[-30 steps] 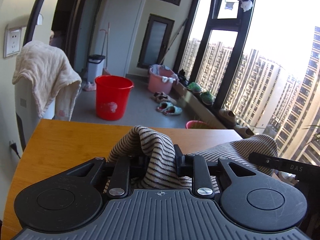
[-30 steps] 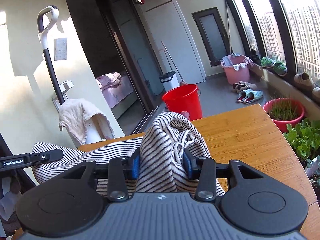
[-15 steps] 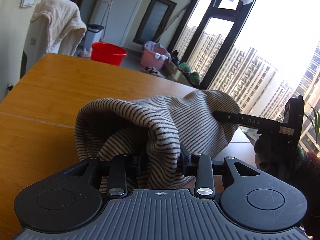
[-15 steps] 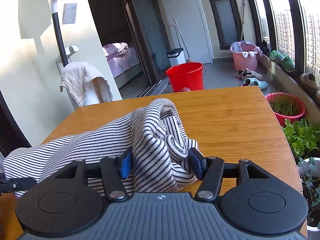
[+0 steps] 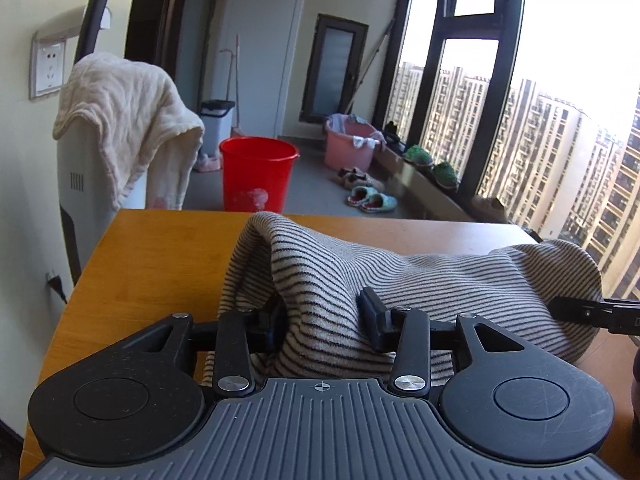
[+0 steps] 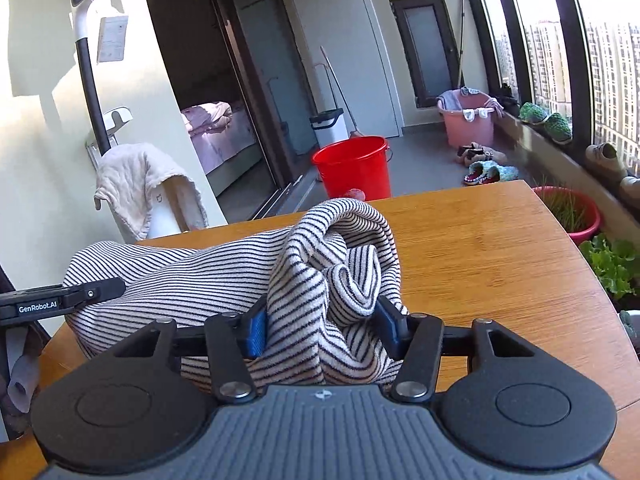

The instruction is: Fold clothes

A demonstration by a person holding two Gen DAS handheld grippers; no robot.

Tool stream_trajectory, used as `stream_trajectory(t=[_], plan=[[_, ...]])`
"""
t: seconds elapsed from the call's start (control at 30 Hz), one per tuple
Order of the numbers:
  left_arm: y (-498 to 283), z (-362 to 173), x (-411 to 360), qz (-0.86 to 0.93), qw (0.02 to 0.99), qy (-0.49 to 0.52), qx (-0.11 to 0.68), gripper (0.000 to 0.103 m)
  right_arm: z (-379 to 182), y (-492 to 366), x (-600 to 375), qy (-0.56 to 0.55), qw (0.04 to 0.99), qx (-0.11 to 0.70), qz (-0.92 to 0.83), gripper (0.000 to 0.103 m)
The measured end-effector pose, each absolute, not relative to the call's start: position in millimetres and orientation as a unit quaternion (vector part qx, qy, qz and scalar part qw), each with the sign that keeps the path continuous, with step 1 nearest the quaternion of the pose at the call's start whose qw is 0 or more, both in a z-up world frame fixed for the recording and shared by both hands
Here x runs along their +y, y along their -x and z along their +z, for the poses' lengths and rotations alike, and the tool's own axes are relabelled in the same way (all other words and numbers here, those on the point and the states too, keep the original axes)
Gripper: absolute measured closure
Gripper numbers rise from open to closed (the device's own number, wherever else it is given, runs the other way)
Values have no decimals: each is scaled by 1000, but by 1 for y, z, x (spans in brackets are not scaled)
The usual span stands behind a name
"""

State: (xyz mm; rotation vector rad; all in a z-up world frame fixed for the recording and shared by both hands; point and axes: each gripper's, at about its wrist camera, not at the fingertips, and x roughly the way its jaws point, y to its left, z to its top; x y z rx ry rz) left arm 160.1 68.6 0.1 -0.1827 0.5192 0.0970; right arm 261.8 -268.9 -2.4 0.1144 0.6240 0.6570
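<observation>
Striped knit, cream with dark lines: the striped garment (image 5: 420, 276) lies bunched on the wooden surface (image 5: 160, 264), one end heaped between the fingers of the left gripper (image 5: 324, 320), the other between those of the right gripper (image 6: 320, 324).

The left fingers (image 5: 370, 314) are spreading; the cloth sits between them, and the far-side pad looks to stand clear of the fabric, so I judge this end released. The right fingers (image 6: 256, 330) stand parted about a thick roll of cloth that fills the space between them. Both pads lie against it, but whether they pinch or merely flank it I cannot tell.

The step in hand looks to be laying down a fold and letting go. To do it well, let each end settle fully on the surface ahead of the fingers before drawing back, and pull straight out along the fingers so no pad snags the knit. The roll at the right end is twisted; it likely wants flattening before the next fold.
</observation>
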Motion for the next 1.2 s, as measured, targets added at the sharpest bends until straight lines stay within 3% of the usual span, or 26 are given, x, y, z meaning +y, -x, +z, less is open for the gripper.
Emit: stream_trajectory(t=[0.2, 0.33, 0.47, 0.53, 0.6, 0.7, 0.73, 0.8, 0.87, 0.97, 1.1, 1.2], plan=[[-124, 4, 57, 35, 964, 61, 256, 42, -3, -238, -282, -9, 896, 305, 323, 41], [-95, 32, 43, 53, 976, 59, 203, 43, -1, -232, -276, 7, 899, 303, 317, 41], [-102, 60, 11, 12, 987, 63, 149, 20, -3, -231, -269, 2, 902, 308, 303, 41], [-118, 44, 2, 12, 979, 62, 193, 20, -3, -225, -274, 1, 901, 312, 302, 41], [-132, 22, -4, 28, 967, 59, 245, 27, -1, -220, -282, -2, 898, 315, 307, 41], [-126, 0, -1, 26, 969, 49, 242, 27, 24, -208, -286, 9, 920, 259, 295, 38], [-127, 1, -2, 25, 969, 50, 243, 27, 35, -203, -286, 10, 927, 235, 293, 35], [-127, 2, -3, 22, 968, 52, 244, 22, 58, -196, -285, -5, 933, 178, 312, 10], [-129, 0, -2, 22, 968, 50, 246, 22, 74, -192, -278, -22, 926, 137, 352, 2], [-126, -2, -1, 20, 968, 46, 244, 21, 67, -204, -259, -31, 907, 165, 387, 2], [-124, -4, 0, 17, 969, 40, 242, 21, 12, -237, -240, -32, 901, 275, 333, 2], [-124, -7, 3, 6, 971, 29, 236, 21, 0, -238, -245, -37, 907, 267, 324, 0]])
